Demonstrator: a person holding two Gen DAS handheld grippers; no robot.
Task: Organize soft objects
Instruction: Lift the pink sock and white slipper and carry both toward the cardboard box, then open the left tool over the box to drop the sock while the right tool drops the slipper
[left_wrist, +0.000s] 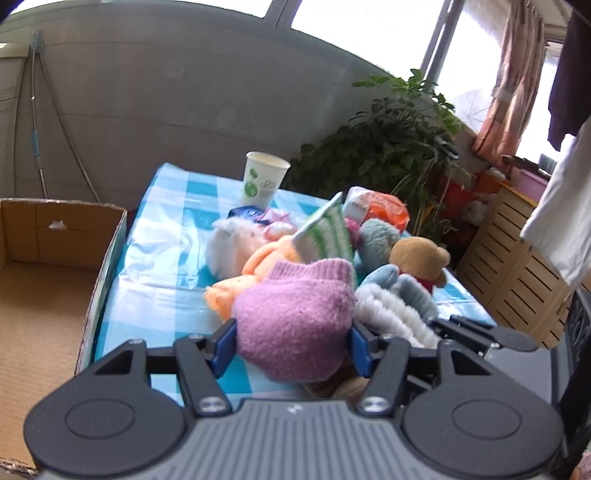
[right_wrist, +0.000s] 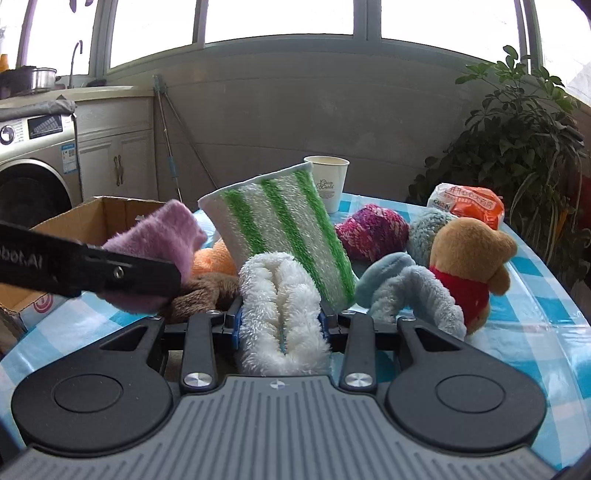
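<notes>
**Both grippers loaded over the toy pile, box not yet reached**

Your left gripper (left_wrist: 291, 345) is clamped on the pink knitted piece (left_wrist: 295, 317); the blue pads press its sides and the wool bulges between them, so the grip looks firm. It is carried clear of the pile, likely so it does not drag the neighbours along. The cardboard box (left_wrist: 55, 236) stands open to the left of the pile, hard against the table edge, and reads as the destination.

Your right gripper (right_wrist: 282, 330) is closed tight on the folded white fluffy cloth (right_wrist: 284, 310), doubled over between the jaws. The green-striped pad (right_wrist: 284, 229) stands tilted just behind it; whether it leans on the cloth or is attached, I cannot tell.

Remaining in the pile: orange plush (left_wrist: 236, 284), bear in red shirt (right_wrist: 469, 273), pale blue plush (right_wrist: 399, 291), magenta yarn ball (right_wrist: 373, 230). Behind the pile stand a paper cup (left_wrist: 264, 177) and an orange packet (right_wrist: 469, 206), neither of them soft; presumably they stay.
</notes>
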